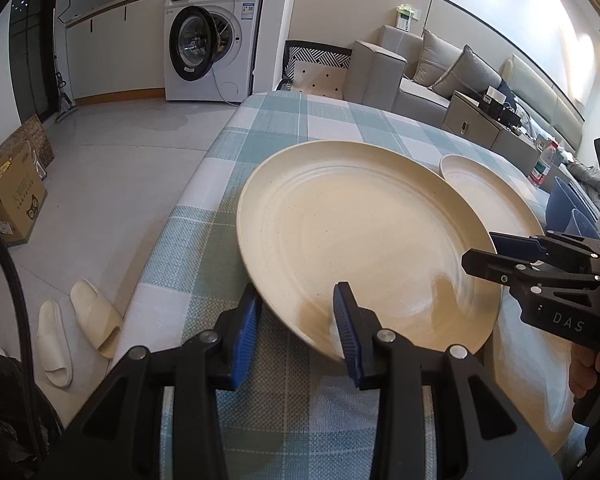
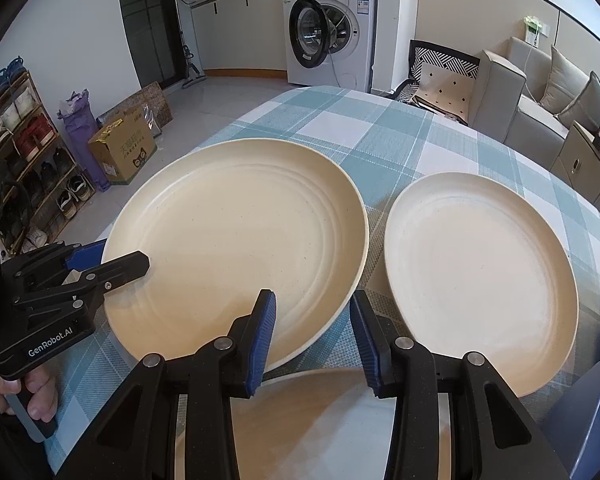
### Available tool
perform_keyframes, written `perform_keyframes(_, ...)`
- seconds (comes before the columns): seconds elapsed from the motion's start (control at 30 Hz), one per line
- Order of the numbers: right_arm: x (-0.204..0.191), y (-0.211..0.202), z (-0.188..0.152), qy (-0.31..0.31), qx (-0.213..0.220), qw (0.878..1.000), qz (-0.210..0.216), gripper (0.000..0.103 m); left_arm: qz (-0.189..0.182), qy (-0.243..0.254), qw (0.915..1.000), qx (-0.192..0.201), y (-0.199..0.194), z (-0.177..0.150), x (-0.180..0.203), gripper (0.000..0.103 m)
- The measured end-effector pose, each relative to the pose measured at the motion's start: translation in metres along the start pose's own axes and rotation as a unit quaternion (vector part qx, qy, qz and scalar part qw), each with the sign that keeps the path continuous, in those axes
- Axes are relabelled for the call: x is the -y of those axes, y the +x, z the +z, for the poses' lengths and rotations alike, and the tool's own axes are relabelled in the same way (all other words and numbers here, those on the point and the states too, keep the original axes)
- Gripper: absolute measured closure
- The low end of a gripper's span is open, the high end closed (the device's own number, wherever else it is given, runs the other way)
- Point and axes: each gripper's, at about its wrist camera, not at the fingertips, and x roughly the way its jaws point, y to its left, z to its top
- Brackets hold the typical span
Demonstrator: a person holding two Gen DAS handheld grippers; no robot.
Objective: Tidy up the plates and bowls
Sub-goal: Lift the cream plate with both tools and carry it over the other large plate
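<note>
The large plate [image 2: 236, 240] looks like matt cream ceramic or stoneware with fine speckles and shallow ringed ridges; the smaller plate [image 2: 480, 276] has the same dull, speckled finish. The table [image 2: 380, 136] wears a woven checked cloth with a coarse, visible weave. The left tongs [image 1: 296, 320] and right tongs [image 2: 314, 332] are matt black plastic with bright metal pivot pins and ribbed blue pads that look rubbery. The floor [image 1: 120, 160] is glossy tile.
</note>
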Motion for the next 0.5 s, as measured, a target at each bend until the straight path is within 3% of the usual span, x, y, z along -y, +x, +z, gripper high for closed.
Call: perform_keyframes(0.5,-0.002,-0.022,0.003,0.000,0.023,1.000,-0.006,0.063,-0.002,0.005,0.9998,0.020,-0.019,0.006,0.003,0.067)
